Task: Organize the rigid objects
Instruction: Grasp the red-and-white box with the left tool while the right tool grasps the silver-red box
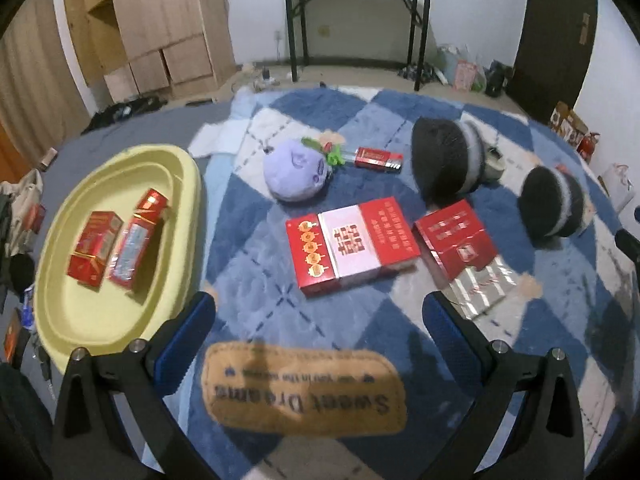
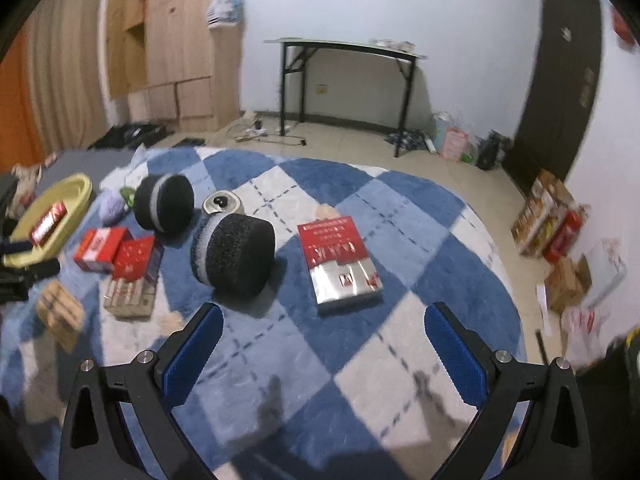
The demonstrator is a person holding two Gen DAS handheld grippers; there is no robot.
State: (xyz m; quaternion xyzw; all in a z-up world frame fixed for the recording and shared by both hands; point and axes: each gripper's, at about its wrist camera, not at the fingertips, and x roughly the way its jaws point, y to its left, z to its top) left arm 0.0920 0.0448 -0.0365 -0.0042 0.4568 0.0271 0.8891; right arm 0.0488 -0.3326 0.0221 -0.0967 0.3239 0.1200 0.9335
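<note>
Both grippers, left [image 1: 320, 312] and right [image 2: 324, 320], released, empty. Carton [image 1: 352, 246]: stiff, light, glossy; pinch across short edges.

1. Rug [image 1: 256, 264]: blue and white diamond check with dashed dark lines.
2. Tray [image 1: 188, 184]: pale yellow.
3. Two small boxes [image 1: 96, 246] in the tray: red with gold.
4. Large flat box [image 1: 352, 246]: red with a pale pink centre panel.
5. Plush toy [image 1: 296, 174]: lilac.
6. Round cushions [image 2: 236, 254]: black, with a grey band.
7. Rug label [image 1: 304, 390]: tan, dark lettering.
</note>
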